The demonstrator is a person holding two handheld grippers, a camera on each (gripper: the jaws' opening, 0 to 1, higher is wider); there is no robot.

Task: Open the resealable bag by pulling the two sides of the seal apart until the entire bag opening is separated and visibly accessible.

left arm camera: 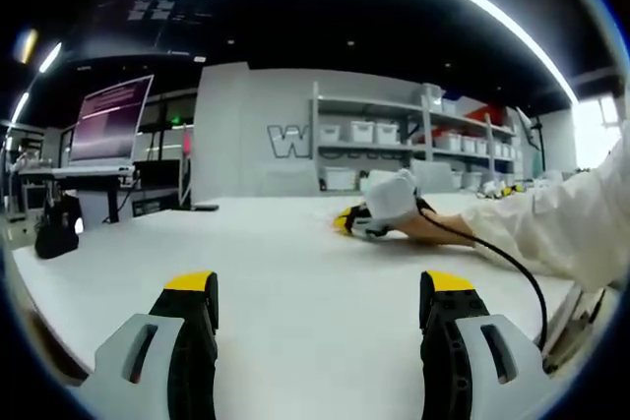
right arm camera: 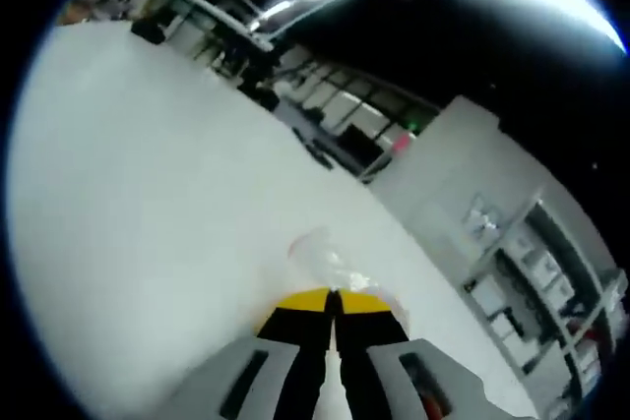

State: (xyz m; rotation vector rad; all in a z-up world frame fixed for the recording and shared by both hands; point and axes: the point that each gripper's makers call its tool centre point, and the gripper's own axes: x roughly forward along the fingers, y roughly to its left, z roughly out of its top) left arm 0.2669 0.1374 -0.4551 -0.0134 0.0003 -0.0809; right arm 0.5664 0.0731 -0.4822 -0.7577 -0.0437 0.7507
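In the right gripper view, a clear resealable bag lies on the white table, reaching right up to my right gripper's yellow tips. Its jaws are pressed together and appear to pinch the bag's near edge. That same right gripper shows in the left gripper view, low on the table top, held by a hand in a white sleeve. My left gripper stands open above the table's near part with nothing between its jaws, well apart from the bag.
A black cable runs from the right gripper along the table. A monitor on a stand and a dark object sit off the table's left side. Shelves with white bins line the back wall.
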